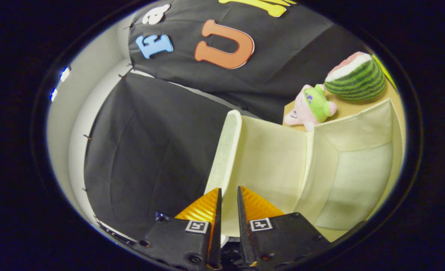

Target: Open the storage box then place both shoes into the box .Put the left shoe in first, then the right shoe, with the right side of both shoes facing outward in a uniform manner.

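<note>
Storage box (342, 177), a pale cream fabric one, lies just ahead of the tongs (229, 199), its hollow inside opening away from the fingers. Its lid flap (228, 150) is swung up on edge, and the lower rim of that flap runs down into the narrow gap between the two fingers. The tongs are nearly closed, and both fingers appear to pinch the flap's edge, though the exact contact is hard to make out. Beyond the box, on the tabletop (352, 107), sit a pink plush toy with a green cap (310, 107) and a plush watermelon slice (356, 77), both close to the box's far rim.

The step in hand looks like the first one: opening the box, with the flap lifted and the inside already exposed. No shoe lies inside the box. The next move probably calls for carrying the flap fully back from the box until it stays open unaided, then letting go and fetching the left shoe.
</note>
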`<state>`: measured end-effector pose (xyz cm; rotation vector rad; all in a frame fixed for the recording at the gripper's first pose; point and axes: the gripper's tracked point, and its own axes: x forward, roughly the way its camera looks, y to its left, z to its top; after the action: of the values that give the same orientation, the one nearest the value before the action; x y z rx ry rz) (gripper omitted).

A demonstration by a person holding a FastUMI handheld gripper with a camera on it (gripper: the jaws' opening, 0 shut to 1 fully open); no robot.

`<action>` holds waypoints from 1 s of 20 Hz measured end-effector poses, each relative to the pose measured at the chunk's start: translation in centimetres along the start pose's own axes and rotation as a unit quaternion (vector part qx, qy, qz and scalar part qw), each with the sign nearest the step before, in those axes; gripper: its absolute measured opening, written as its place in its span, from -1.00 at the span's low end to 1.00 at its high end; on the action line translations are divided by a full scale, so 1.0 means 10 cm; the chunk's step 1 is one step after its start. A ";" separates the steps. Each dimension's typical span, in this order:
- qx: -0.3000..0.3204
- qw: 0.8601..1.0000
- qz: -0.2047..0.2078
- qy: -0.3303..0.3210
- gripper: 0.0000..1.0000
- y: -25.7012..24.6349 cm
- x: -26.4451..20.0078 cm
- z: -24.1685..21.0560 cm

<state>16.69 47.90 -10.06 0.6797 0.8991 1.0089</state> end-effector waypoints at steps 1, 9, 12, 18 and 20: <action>-0.011 1.000 -0.005 0.004 -0.31 0.01 0.04 -0.07; -0.108 0.989 -0.097 -0.029 1.00 -0.20 -0.30 0.00; -0.132 0.980 -0.144 -0.034 1.00 -0.42 -0.65 0.09; -0.145 0.961 -0.231 -0.039 1.00 -1.00 -1.35 0.21; -0.129 0.960 -0.245 -0.035 1.00 -1.15 -1.55 0.18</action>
<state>19.18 29.08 -13.84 0.2479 0.8022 0.6349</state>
